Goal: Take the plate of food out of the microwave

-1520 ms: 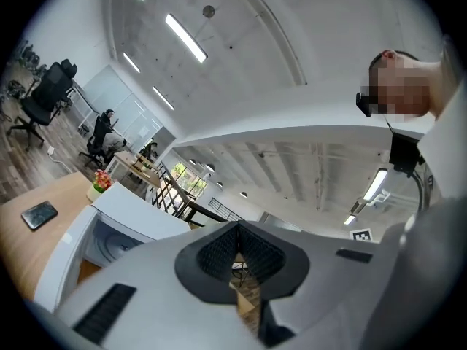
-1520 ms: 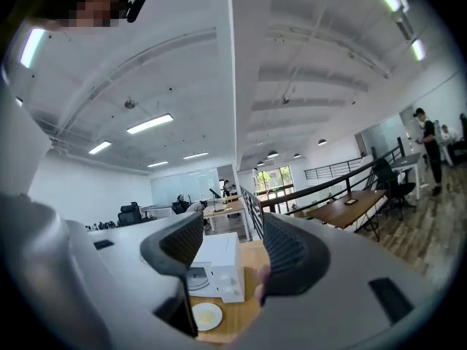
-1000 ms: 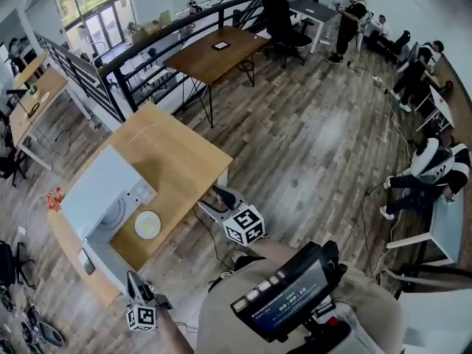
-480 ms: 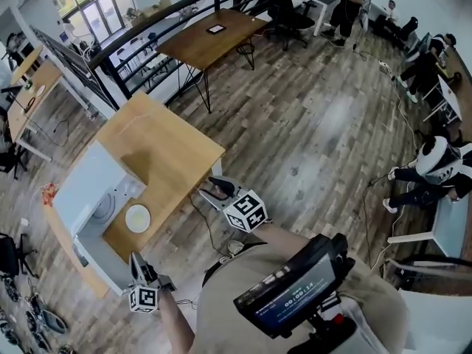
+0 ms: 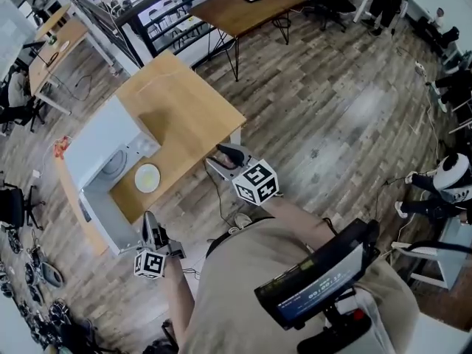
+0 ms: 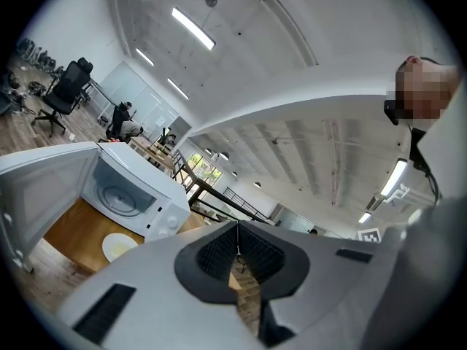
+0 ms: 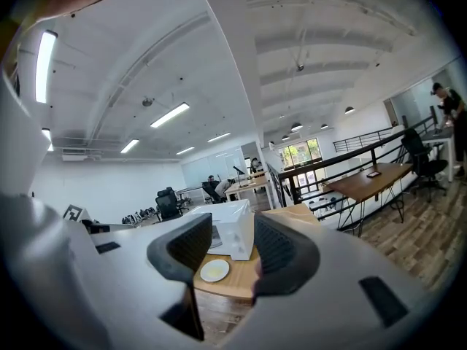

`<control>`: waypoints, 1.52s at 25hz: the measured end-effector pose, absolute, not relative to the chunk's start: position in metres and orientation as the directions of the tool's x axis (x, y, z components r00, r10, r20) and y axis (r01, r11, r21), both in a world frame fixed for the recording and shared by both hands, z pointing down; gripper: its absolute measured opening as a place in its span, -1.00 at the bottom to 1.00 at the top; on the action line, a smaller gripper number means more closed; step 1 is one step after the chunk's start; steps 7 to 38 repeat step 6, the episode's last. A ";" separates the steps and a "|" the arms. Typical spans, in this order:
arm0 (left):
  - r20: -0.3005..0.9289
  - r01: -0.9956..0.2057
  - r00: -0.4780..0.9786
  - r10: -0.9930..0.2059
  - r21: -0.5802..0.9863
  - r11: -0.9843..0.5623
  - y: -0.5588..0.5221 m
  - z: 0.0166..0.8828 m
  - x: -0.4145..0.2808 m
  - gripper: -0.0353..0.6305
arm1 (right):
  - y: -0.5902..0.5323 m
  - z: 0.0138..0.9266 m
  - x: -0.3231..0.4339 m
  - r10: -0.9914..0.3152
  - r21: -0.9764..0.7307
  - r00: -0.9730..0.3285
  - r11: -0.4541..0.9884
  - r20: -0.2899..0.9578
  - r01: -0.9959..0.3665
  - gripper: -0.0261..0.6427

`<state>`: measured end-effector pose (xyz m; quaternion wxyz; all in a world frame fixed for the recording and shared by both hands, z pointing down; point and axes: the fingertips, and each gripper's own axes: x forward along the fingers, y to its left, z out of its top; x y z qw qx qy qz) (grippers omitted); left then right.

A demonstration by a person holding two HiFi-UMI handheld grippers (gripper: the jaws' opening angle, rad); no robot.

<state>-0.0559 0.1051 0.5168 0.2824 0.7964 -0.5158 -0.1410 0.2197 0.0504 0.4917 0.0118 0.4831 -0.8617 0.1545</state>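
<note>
A white plate (image 5: 147,177) with pale food lies on the wooden table (image 5: 184,116), just in front of the white microwave (image 5: 103,150), whose door (image 5: 99,216) hangs open. The left gripper view shows the plate (image 6: 120,246) below the open microwave (image 6: 139,195). My left gripper (image 5: 150,223) is shut and empty, off the table's near corner by the door. My right gripper (image 5: 221,153) is beside the table's right edge; its jaws have just been closing, stand apart, and hold nothing. Between them, further off, are the plate (image 7: 214,270) and the microwave (image 7: 230,232).
A second wooden table (image 5: 247,6) and a black railing (image 5: 169,21) stand beyond. Cables (image 5: 221,212) lie on the plank floor by the table leg. People sit at the far right (image 5: 450,179). A screen device (image 5: 317,286) hangs on my chest.
The head view has swung, so table and microwave sit higher in the frame. My left gripper has moved closer to the microwave's open door. The plate lies where it was.
</note>
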 end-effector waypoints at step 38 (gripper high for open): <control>0.064 -0.741 0.416 -0.907 0.601 -0.298 0.110 0.514 -0.052 -0.88 | 0.052 0.487 0.204 -0.782 -0.275 -0.602 0.550 0.159 -0.788 -0.35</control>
